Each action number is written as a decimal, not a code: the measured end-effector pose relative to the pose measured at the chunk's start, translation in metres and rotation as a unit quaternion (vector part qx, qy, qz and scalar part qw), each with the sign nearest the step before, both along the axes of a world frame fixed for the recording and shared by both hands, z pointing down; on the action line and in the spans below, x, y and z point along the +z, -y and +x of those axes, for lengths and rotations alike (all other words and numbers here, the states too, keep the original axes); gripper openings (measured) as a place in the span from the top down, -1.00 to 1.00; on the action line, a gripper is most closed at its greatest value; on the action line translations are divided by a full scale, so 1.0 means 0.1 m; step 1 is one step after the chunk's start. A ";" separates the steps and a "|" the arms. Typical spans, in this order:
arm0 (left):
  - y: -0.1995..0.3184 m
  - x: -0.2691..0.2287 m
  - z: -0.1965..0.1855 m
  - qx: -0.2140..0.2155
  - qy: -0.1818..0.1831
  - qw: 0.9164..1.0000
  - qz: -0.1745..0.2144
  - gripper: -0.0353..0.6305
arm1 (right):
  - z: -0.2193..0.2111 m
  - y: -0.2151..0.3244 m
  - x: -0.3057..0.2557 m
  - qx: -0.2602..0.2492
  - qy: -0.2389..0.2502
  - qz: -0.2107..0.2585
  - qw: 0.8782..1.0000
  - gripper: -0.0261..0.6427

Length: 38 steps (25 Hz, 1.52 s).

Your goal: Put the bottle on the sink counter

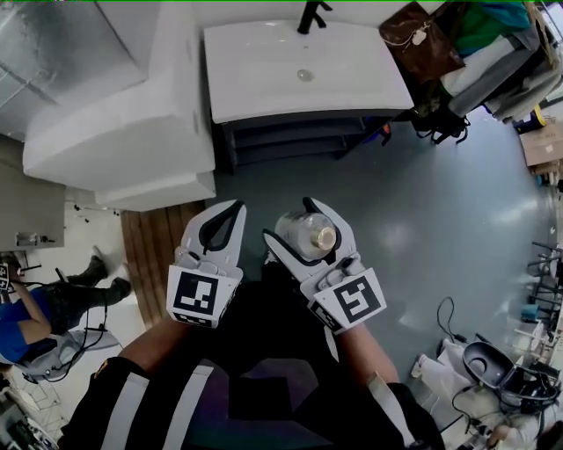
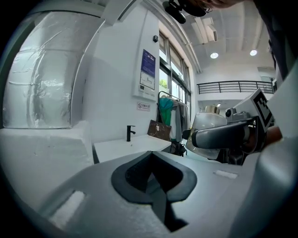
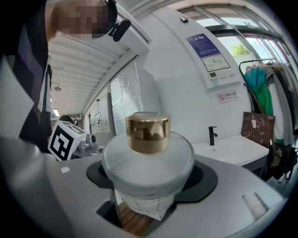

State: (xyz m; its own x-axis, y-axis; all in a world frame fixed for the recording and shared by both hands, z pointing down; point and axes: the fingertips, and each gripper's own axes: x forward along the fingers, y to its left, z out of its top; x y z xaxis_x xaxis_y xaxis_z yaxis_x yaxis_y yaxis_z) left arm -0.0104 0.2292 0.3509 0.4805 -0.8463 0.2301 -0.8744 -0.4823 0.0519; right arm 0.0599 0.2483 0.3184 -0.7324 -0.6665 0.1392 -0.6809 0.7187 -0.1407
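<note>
A frosted white bottle (image 1: 302,235) with a gold cap (image 1: 326,236) sits between the jaws of my right gripper (image 1: 308,218), which is shut on it at chest height. In the right gripper view the bottle (image 3: 148,160) fills the middle, cap toward the camera. My left gripper (image 1: 220,230) hangs beside it, shut and empty, and its pads (image 2: 156,179) meet with nothing between them. The white sink counter (image 1: 264,83) with a black faucet (image 1: 310,16) stands ahead, well beyond both grippers. From the left gripper view the held bottle (image 2: 207,124) shows at the right.
A large white bathtub unit (image 1: 114,132) stands left of the sink. A brown bag (image 1: 420,39) and hanging clothes are to its right. A wooden mat (image 1: 154,250) lies at the left, with a seated person (image 1: 35,316) beyond it. Cables and gear lie at the lower right.
</note>
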 end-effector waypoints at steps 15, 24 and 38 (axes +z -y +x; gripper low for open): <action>0.86 -0.02 0.26 -0.082 0.020 0.996 0.001 0.88 | 0.33 0.92 0.02 -0.077 0.013 0.003 0.997 -0.08; 1.14 0.07 0.11 -0.107 0.010 0.994 -0.004 0.88 | 0.22 1.26 0.09 -0.089 0.009 0.001 0.996 -0.08; 2.27 0.18 -0.30 -0.098 -0.012 0.995 -0.015 0.88 | -0.25 2.39 0.18 -0.069 -0.019 -0.008 0.997 -0.08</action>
